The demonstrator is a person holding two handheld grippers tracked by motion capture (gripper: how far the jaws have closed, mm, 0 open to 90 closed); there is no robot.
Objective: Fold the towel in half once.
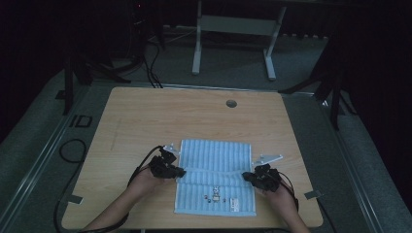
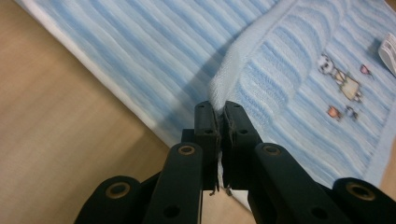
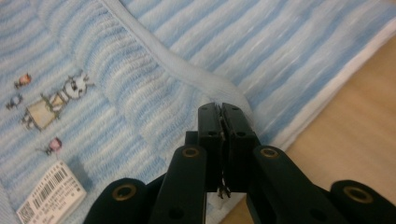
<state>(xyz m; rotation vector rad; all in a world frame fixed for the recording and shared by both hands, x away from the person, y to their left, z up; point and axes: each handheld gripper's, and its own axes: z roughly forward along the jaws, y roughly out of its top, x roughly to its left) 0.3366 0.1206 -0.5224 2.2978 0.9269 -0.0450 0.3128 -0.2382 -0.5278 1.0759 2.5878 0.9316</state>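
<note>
A light blue striped towel (image 1: pixel 216 160) lies on the wooden table, its near half folded over so a seam crosses the middle. A small cartoon print (image 1: pixel 215 195) and a white barcode tag (image 1: pixel 235 204) show on the near part. My left gripper (image 1: pixel 178 171) is shut on the folded towel's left corner (image 2: pixel 224 88), cloth pinched between the jaws. My right gripper (image 1: pixel 247 175) is shut on the right corner (image 3: pixel 229 91). The print (image 2: pixel 341 79) and the tag (image 3: pixel 49 193) appear in the gripper views too.
The table (image 1: pixel 145 121) has a round cable hole (image 1: pixel 231 103) at the back centre. Bare wood surrounds the towel on all sides. A white desk frame (image 1: pixel 233 34) stands on the floor beyond the far edge, and cables (image 1: pixel 73 150) trail at the left.
</note>
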